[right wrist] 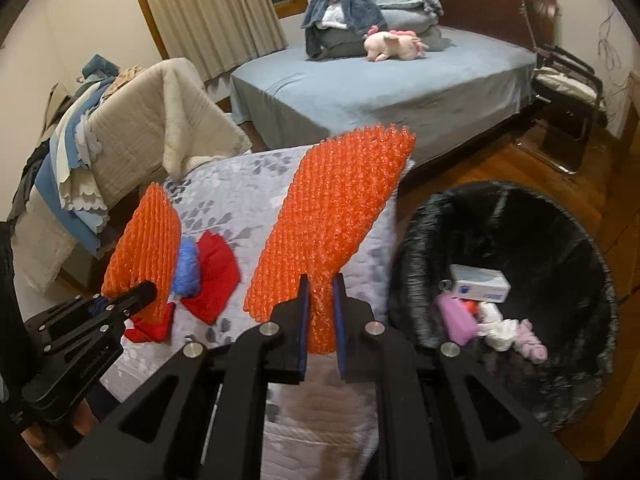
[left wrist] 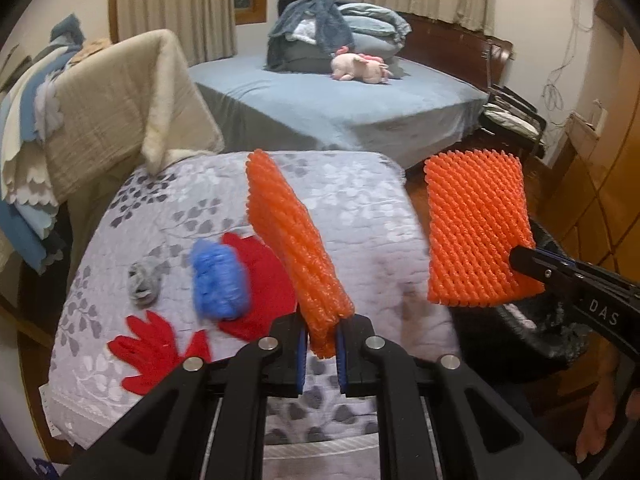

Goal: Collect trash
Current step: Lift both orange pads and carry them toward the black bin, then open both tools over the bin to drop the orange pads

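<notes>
Left gripper (left wrist: 322, 350) clamped on the bottom edge of an orange foam net (left wrist: 292, 240), jaws nearly closed around it; net stands up edge-on, tilted left, above the table (left wrist: 372, 216). Same gripper seen from the right wrist view at lower left (right wrist: 138, 294), its net (right wrist: 146, 248) raised over the table.

Right gripper (right wrist: 320, 320) pinches a second orange net (right wrist: 332, 224) at its lower end, jaws narrow with the net squeezed between; net fans up and right over the table edge (right wrist: 256, 184). From the left wrist view the right gripper (left wrist: 524, 260) comes in from the right, holding its net (left wrist: 480, 228) flat-on, just past the table's right edge, above the black bin (left wrist: 556, 332).

On the table's grey leaf-print cover: blue net wad (left wrist: 220, 284) lying on a red cloth (left wrist: 264, 276), small grey scrap (left wrist: 142, 284) just left of it, another red piece (left wrist: 152, 348) nearer the front edge. Blue wad is blurred.

Bin (right wrist: 560, 216) sits on the wood floor right of the table, lined black, open top. Inside: white box (right wrist: 480, 284), pink item (right wrist: 458, 318), crumpled white and pink scraps (right wrist: 512, 336).

Behind left: chair draped with beige blanket (left wrist: 120, 108). Farther: bed (left wrist: 340, 96) with blue sheet, folded bedding pile (left wrist: 340, 28), pink plush (left wrist: 360, 66). Curtains (left wrist: 176, 0) at back wall.
</notes>
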`<act>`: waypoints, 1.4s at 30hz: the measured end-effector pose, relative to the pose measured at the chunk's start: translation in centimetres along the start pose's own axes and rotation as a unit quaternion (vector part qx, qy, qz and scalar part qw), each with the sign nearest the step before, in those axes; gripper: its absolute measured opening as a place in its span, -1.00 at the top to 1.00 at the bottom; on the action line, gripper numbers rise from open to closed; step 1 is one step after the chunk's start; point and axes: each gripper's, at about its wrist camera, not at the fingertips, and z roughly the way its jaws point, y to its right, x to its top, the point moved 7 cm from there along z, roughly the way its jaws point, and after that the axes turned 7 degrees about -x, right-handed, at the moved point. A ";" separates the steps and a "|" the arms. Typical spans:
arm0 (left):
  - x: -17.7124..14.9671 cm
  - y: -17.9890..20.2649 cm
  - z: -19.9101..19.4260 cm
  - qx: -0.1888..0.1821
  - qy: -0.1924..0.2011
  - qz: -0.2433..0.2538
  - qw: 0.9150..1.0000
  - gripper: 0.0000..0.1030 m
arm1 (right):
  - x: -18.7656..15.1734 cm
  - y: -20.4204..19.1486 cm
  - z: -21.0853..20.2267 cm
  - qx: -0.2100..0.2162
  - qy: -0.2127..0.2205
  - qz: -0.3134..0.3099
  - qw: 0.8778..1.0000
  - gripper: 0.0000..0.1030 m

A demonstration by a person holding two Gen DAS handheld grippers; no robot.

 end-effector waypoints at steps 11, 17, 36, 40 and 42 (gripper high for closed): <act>1.6 9.9 1.0 -0.041 0.008 0.049 0.998 0.77 | 0.7 8.0 -2.4 -0.038 0.013 0.019 0.999 0.80; 2.3 14.4 2.5 -0.059 0.001 0.069 0.996 0.77 | 0.9 11.5 -2.8 -0.059 0.013 0.021 0.998 0.80; 2.8 25.8 11.8 -0.136 -0.060 0.114 0.982 0.58 | -1.5 22.3 2.8 -0.117 -0.058 0.064 0.989 0.73; 2.4 25.9 13.2 -0.119 -0.066 0.123 0.983 -0.11 | -2.8 23.4 3.7 -0.136 -0.069 0.080 0.985 0.33; 2.0 25.6 13.3 -0.116 -0.070 0.124 0.983 -0.11 | -3.3 23.8 3.7 -0.138 -0.071 0.090 0.984 0.33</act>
